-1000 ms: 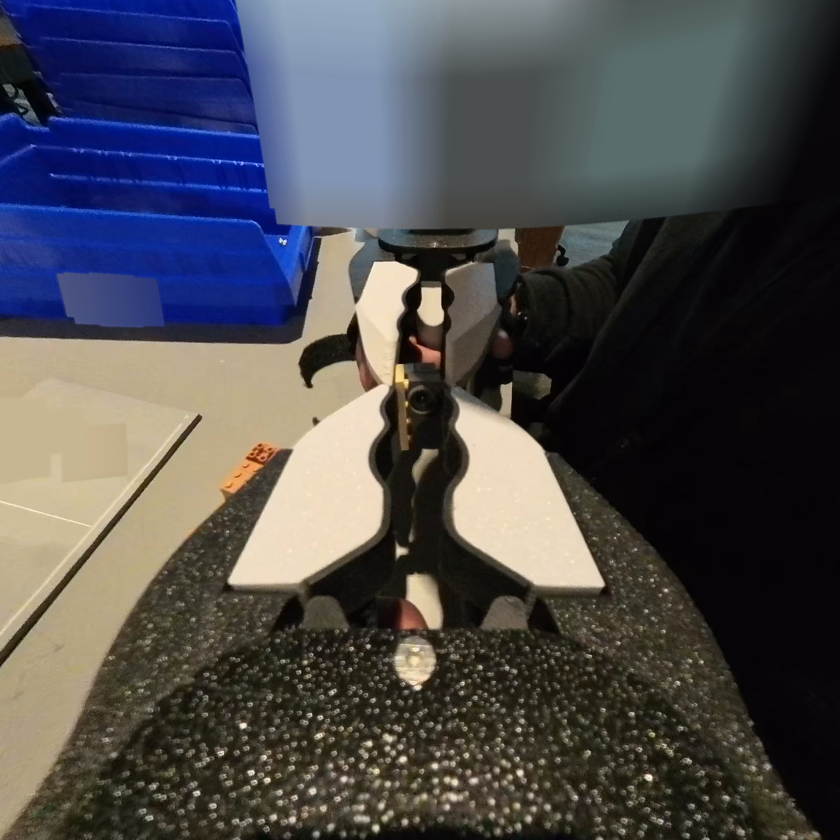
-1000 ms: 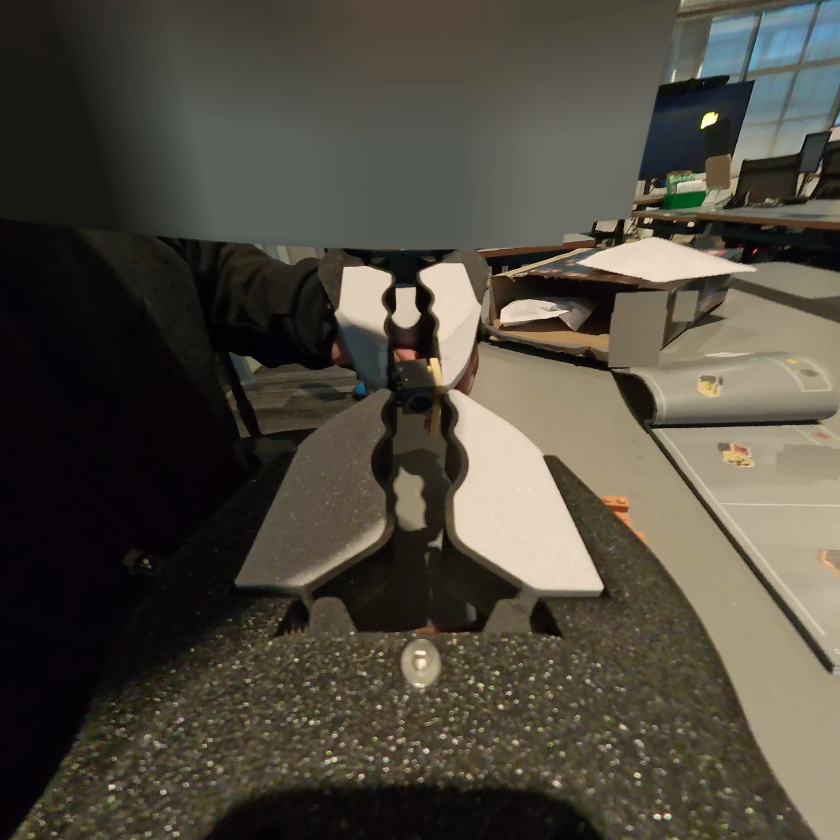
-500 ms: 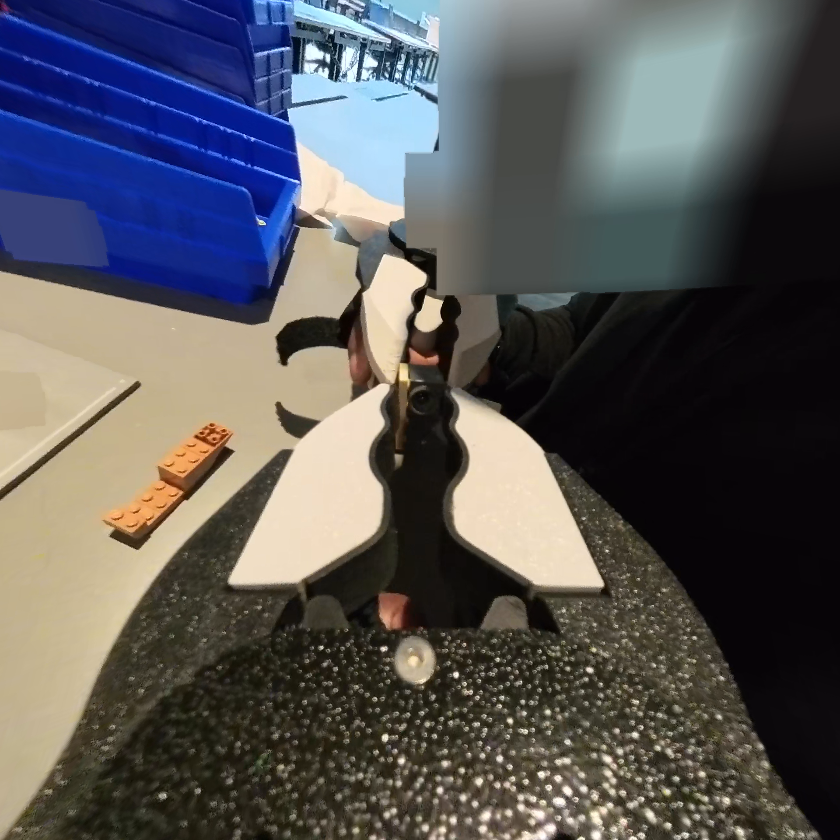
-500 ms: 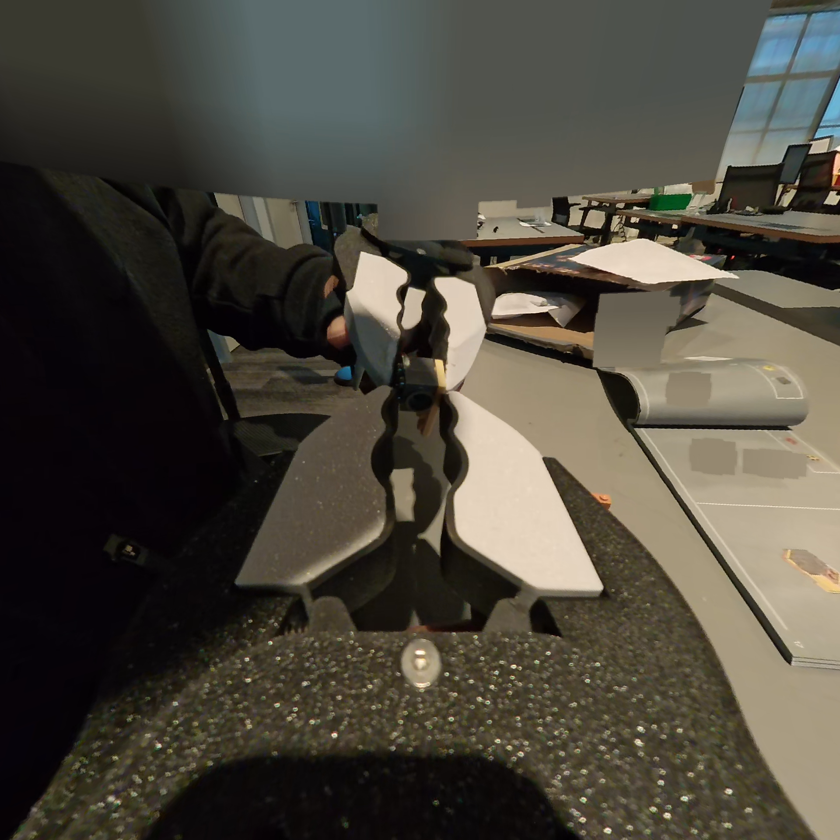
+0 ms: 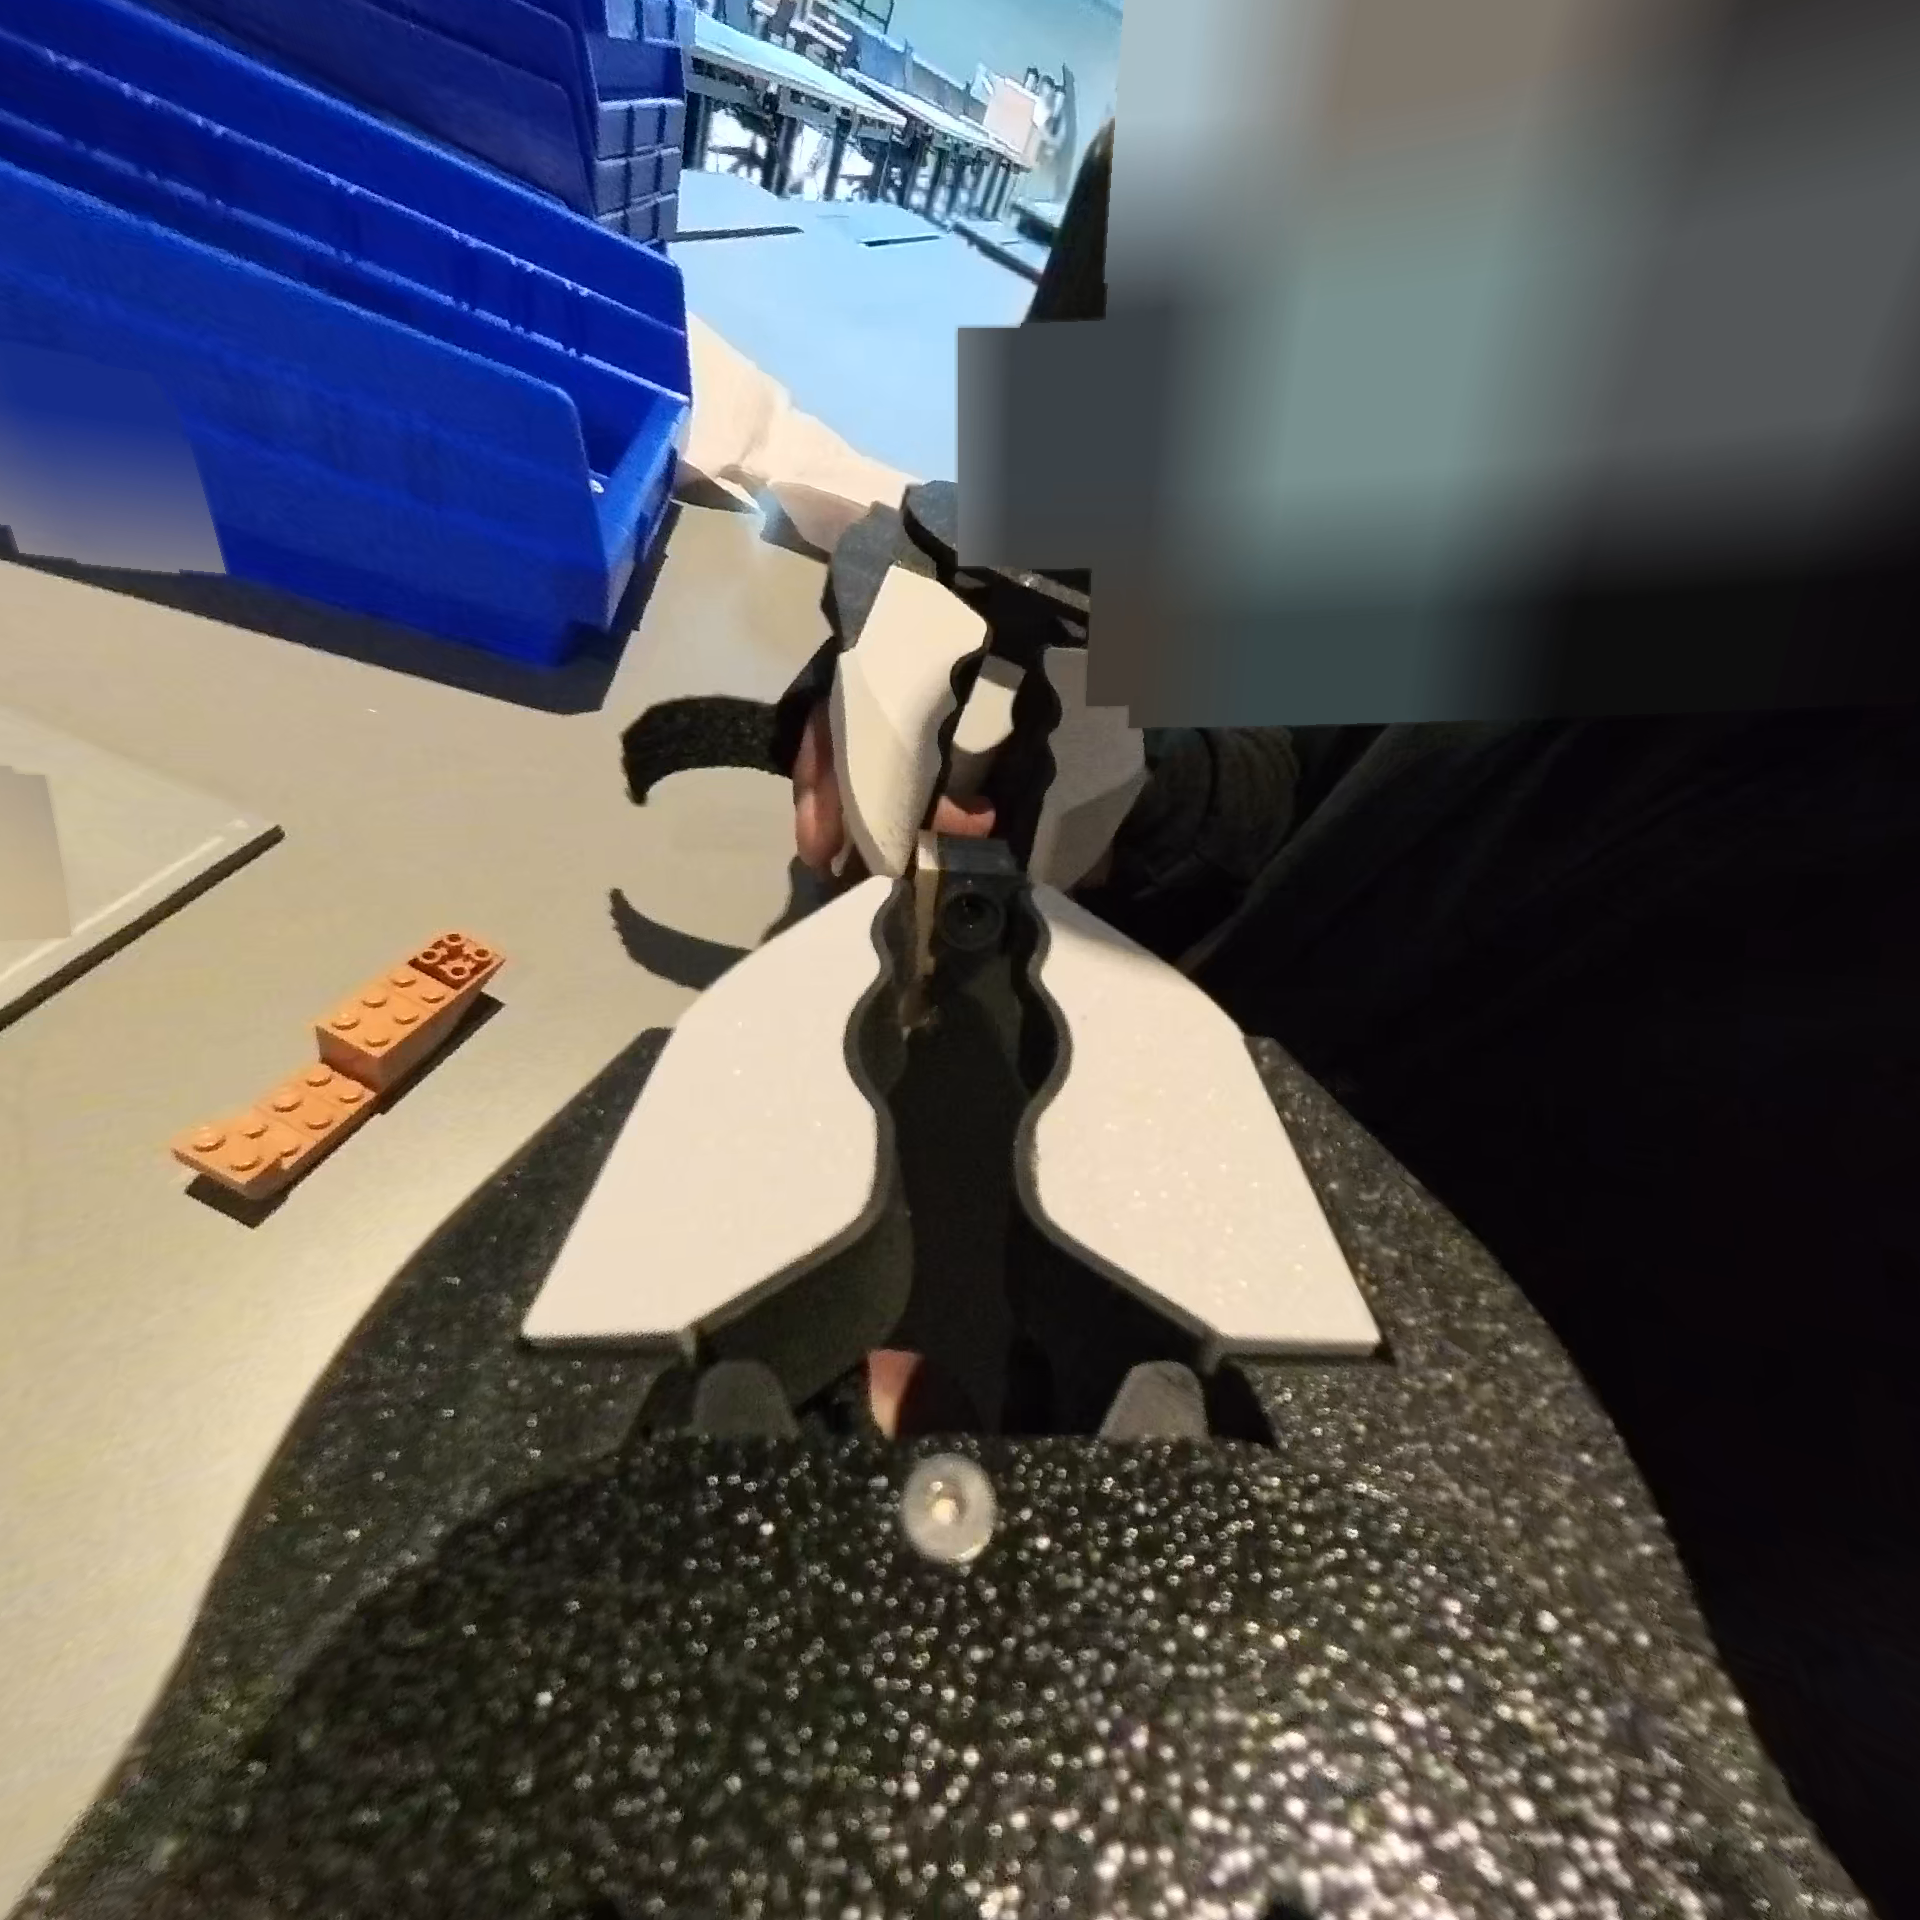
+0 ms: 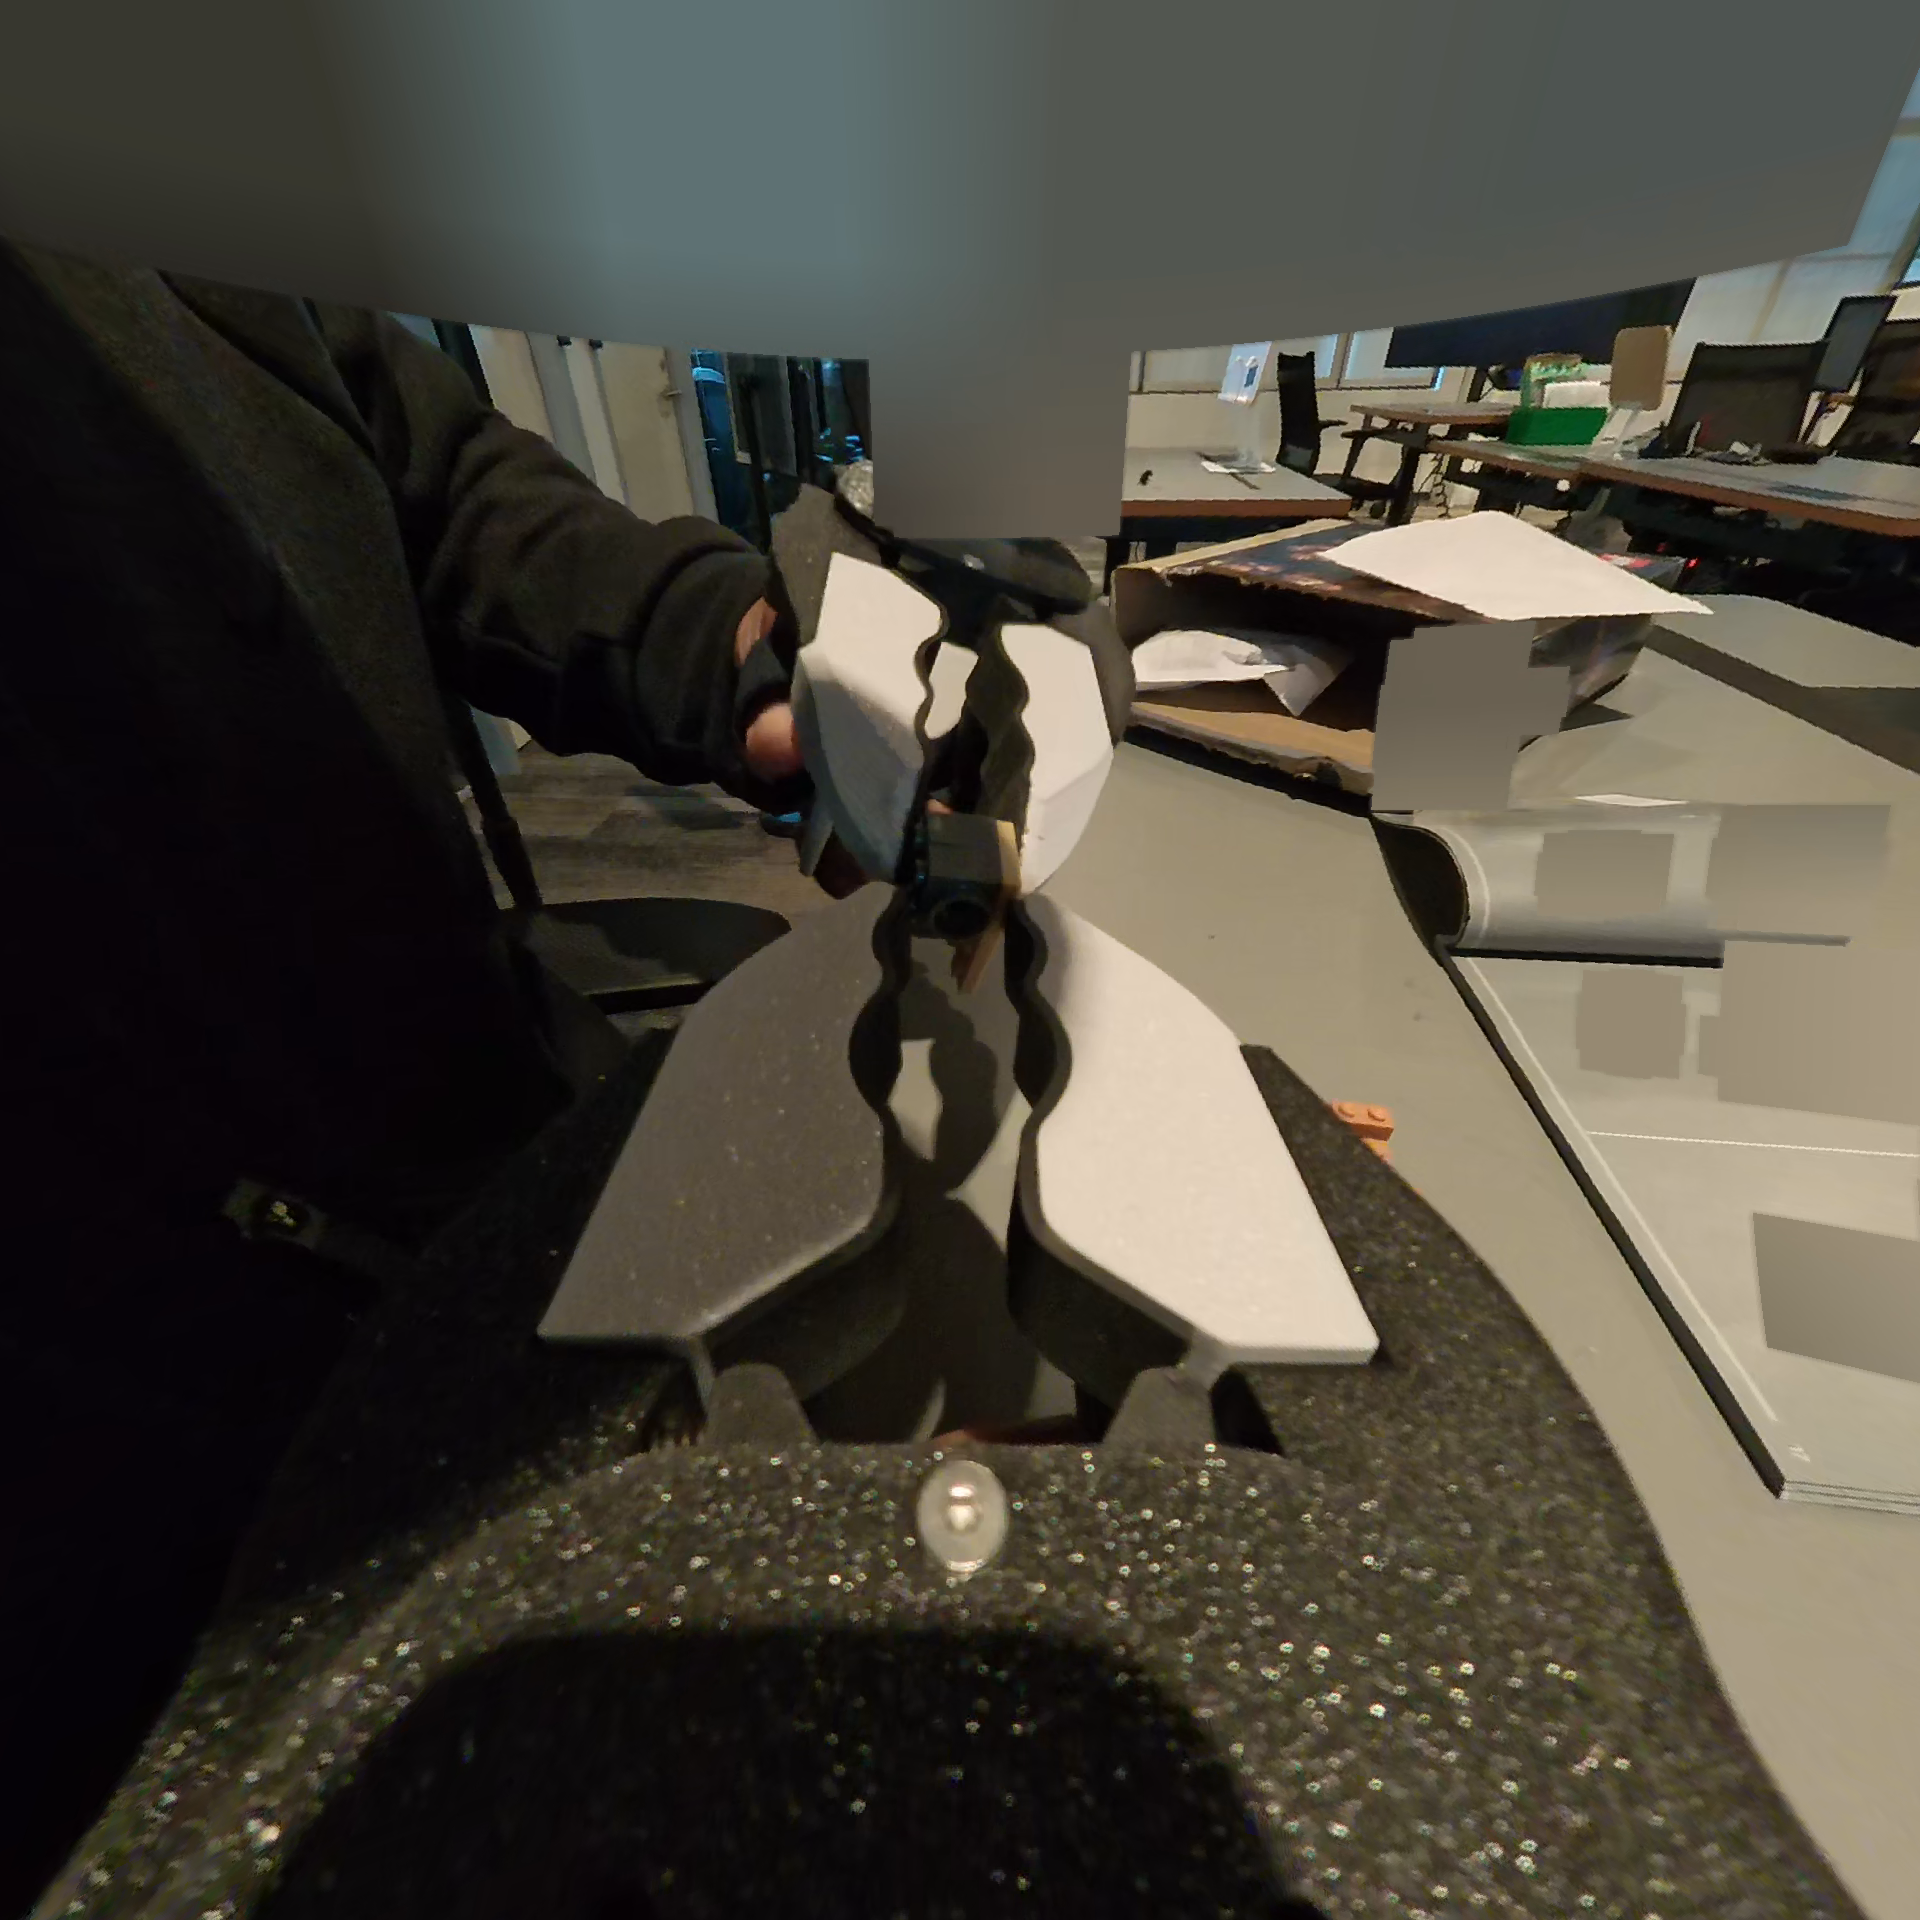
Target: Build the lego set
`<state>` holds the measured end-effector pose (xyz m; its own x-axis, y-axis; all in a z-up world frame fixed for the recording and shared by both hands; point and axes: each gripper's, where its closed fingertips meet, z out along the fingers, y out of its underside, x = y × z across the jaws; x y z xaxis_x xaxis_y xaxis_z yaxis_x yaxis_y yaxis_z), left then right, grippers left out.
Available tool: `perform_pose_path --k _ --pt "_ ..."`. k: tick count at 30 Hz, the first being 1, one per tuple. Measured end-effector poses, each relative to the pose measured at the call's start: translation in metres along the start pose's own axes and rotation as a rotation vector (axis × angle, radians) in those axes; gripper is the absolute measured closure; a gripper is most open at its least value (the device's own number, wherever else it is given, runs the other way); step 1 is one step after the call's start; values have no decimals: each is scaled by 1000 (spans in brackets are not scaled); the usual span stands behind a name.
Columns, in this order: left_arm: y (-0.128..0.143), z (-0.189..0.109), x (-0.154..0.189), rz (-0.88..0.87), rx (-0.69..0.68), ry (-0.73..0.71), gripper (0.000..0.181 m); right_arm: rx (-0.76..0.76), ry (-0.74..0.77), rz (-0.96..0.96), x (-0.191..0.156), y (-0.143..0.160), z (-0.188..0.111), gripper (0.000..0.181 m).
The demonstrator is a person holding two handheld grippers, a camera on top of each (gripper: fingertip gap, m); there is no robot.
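My left gripper (image 5: 958, 914) and right gripper (image 6: 951, 920) meet tip to tip above the grey table. Between them is a small black lego piece (image 5: 975, 914) with a round hole and a thin tan plate (image 5: 921, 935) against its side. Both grippers are shut on this small assembly; it also shows in the right wrist view, black piece (image 6: 961, 857) and tan plate (image 6: 987, 930). An orange lego assembly (image 5: 343, 1060) of plates and a slope brick lies on the table to the left. Its corner (image 6: 1366, 1122) shows past my right finger.
Blue storage bins (image 5: 312, 364) stand at the back left. An open instruction booklet (image 6: 1662, 1143) lies on the table, its corner (image 5: 104, 862) also in the left wrist view. A cardboard box (image 6: 1299, 665) with paper sits behind. The person's dark sleeve (image 6: 520, 623) is close by. My two grippers' fingertips are within a few centimetres of each other.
Both grippers have stayed joined on the small piece while turning and tilting together. The orange assembly has come fully into the left wrist view; the far gripper now looks tilted.
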<state>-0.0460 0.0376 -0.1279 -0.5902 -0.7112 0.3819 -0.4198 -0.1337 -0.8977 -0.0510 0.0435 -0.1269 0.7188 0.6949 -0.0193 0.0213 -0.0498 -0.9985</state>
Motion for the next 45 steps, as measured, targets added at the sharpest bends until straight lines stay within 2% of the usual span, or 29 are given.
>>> perform_pose_path --k 11,21,29,35,45 --pt "1 0 -2 137 1 -47 164 -3 -15 49 1 1 0 164" --pt "-10 -3 -1 92 94 -15 163 80 -5 134 8 -12 -6 159" --pt "-11 0 1 85 103 -10 163 90 -48 183 3 -13 -5 156" --pt "-10 3 4 108 96 -10 163 104 -75 200 -1 -15 -6 164" --pt "-11 3 12 184 72 -25 163 132 -102 180 -6 -19 -6 164"
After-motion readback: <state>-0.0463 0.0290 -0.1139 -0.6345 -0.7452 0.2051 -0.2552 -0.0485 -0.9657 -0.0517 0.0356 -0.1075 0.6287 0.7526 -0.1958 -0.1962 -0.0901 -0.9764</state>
